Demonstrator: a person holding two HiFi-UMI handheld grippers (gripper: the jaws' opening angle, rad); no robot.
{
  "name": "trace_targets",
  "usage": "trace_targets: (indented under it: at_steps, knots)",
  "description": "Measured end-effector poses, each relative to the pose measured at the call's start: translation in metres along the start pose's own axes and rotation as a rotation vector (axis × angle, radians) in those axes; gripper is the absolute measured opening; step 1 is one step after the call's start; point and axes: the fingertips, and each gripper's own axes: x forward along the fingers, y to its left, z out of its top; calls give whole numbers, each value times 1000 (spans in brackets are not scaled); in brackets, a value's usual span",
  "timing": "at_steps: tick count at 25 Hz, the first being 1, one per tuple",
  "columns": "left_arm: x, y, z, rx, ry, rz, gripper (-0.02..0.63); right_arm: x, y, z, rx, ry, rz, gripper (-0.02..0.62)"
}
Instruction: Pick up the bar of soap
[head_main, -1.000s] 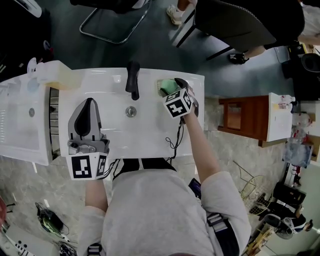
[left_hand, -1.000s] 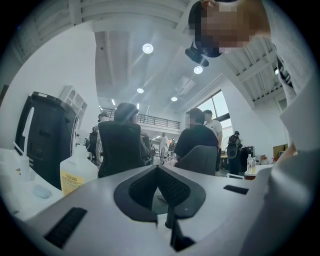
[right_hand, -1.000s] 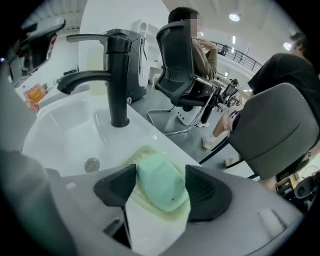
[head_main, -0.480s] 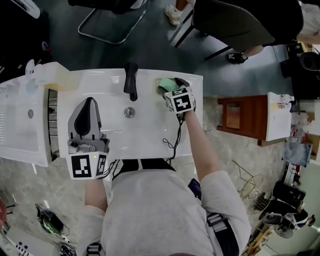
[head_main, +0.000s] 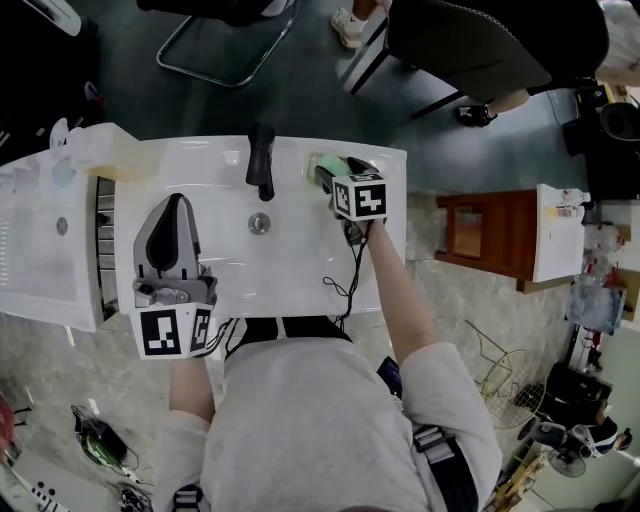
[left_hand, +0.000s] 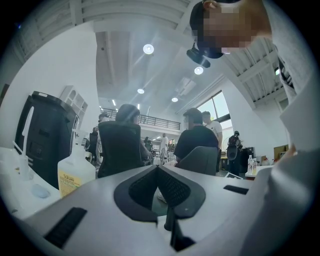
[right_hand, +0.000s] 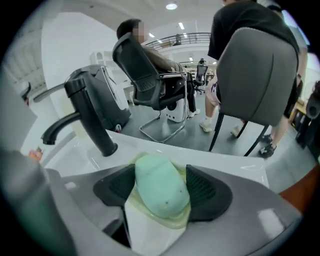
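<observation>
Right gripper (right_hand: 165, 192): jaws closing, with 1 dark ribbed pad on each side of the bar of soap (right_hand: 159, 180). Whether the pads already press on it is hard to tell in this close, wide-angle view.
Bar of soap: pale green and rounded, lying in the soap dish (right_hand: 166, 222) just right of the faucet (head_main: 263, 160), on the back ledge of the sink (head_main: 300, 265).
Soap dish: pale yellow and translucent, its rim showing round the bar.
Faucet: black, upright at the back middle of the sink, its spout reaching forward over the basin.
Drain (head_main: 259, 223): round metal, just in front of the faucet.
Left gripper (left_hand: 158, 174): jaws together with nothing between them (it lies on the sink's left part, in front of the faucet and well left of it), tips pointing away from the person.
Jug (left_hand: 75, 172): white plastic with a yellow label, standing well left of the faucet at the counter's back edge.
Black office chair (right_hand: 150, 75): on the floor beyond the faucet, with a person leaning back in it.
Grey-backed chair (right_hand: 257, 75): beyond the faucet and to its right, with a person in a dark top seated on it.
</observation>
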Motion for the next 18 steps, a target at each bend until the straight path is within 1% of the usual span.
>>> trace_targets:
  at_steps: [2,4,5,7,8,9,13,14,18]
  knots:
    - [1,-1,0,0,-1,-1,8,-3,-1,3,107,-17,39,327]
    - [1,-2,-1,0,1,0,8,-6,-1,8,249,-43,101,313]
    - [1,-2,-1,-1,2,0,8,-8,-1,12,332,-63,146,291]
    - [1,-4,-2,-1,3,-1,8,-14,-1,23,486,-104,238,226]
    - [1,-4,-2,-1,2,-2,8,-17,-2,27,534,-118,271,207]
    - [2,-4,-1,-2,2,-1,8,-19,-2,30,555,-125,292,196]
    - [3,-6,0,-1,-1,-1,8,-28,-5,30,516,-137,303,164]
    - [2,-6,1,-1,-2,0,8,-30,-8,29,520,-148,306,158]
    - [2,-3,1,-1,-2,9,8,-39,-23,28,610,-214,340,131]
